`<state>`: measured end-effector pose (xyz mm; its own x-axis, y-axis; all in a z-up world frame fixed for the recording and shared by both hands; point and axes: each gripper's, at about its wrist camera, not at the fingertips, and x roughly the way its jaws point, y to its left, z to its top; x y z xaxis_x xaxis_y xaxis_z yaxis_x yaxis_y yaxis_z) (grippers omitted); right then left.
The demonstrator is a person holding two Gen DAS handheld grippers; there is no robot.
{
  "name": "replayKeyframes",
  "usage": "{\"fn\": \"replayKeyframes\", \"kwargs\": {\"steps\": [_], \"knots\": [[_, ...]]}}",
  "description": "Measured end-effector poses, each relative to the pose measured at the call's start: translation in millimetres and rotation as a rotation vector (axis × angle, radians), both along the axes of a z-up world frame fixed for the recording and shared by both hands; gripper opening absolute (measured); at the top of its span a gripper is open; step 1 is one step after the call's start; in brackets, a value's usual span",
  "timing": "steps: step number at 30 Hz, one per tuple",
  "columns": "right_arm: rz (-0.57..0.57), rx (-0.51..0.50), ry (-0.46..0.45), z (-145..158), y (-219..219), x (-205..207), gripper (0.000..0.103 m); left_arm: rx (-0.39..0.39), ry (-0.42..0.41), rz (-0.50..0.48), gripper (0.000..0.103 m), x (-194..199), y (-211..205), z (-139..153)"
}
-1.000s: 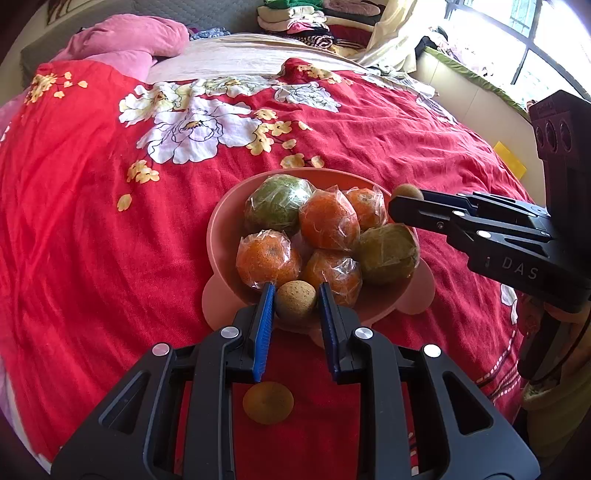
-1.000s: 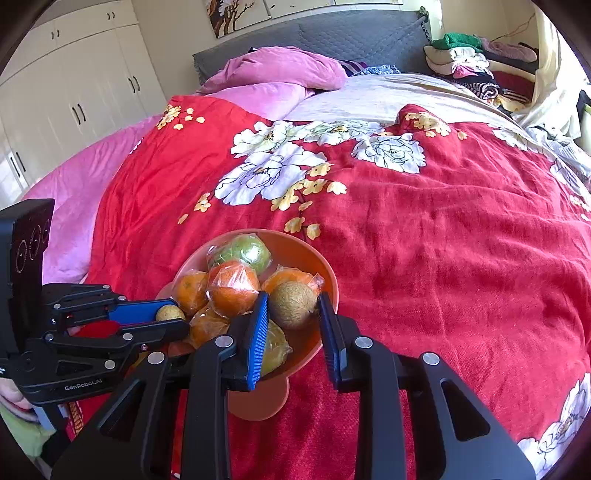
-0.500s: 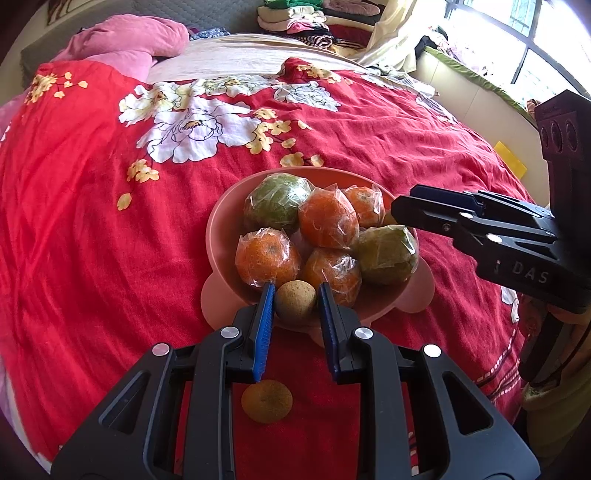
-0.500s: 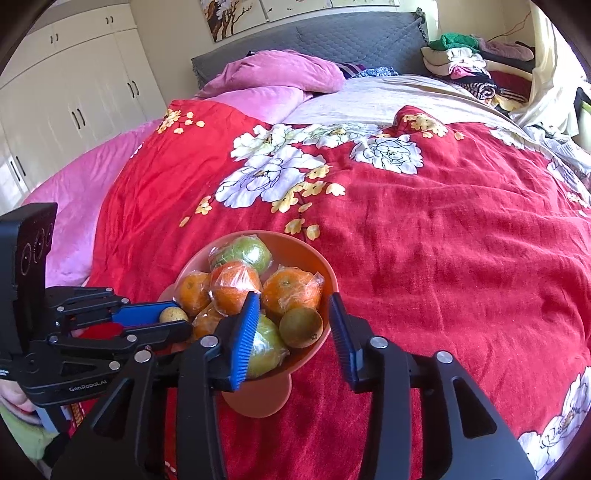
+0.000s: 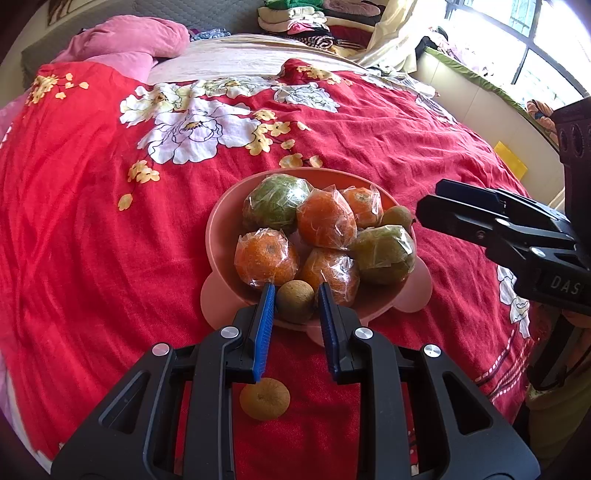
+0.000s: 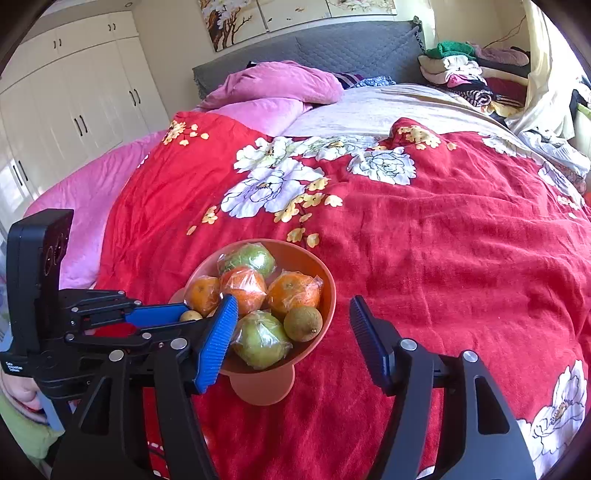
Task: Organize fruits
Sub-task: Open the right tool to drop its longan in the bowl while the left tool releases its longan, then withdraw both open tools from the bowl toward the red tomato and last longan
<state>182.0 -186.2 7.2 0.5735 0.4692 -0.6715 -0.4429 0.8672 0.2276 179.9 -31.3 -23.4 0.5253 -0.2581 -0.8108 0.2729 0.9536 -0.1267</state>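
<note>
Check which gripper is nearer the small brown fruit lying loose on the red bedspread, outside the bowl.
Left. The left gripper hangs directly above the loose fruit, shut on another small brown fruit. The right gripper stands open over the bowl's far side.

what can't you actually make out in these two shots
- Right wrist view: the small brown fruit in the left tool is mostly hidden by both tools' fingers.
- Left wrist view: the bowl floor is covered by wrapped fruit.
- Left wrist view: the right tool tips overlap, so its gap is unreadable there.

bowl [image 6: 325, 291] foot partly hidden, clothes pile [image 5: 295, 18] cropped
</note>
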Motion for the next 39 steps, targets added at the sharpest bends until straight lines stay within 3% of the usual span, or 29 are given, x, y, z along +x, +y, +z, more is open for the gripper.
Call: {"fn": "replayKeyframes", "kwargs": {"steps": [23,26,39], "knots": [[-0.041,-0.004,-0.047,13.5,-12.2,-18.8,0.075,-0.016,-0.031,0.003,0.018,-7.7,0.2,16.0],[-0.041,-0.001,-0.052,15.3,-12.9,-22.8,0.076,-0.012,-0.044,0.005,0.027,-10.2,-0.2,20.6],[-0.038,0.005,-0.101,32.8,-14.6,-45.9,0.08,-0.023,-0.089,0.016,0.049,-21.6,2.4,37.4]]}}
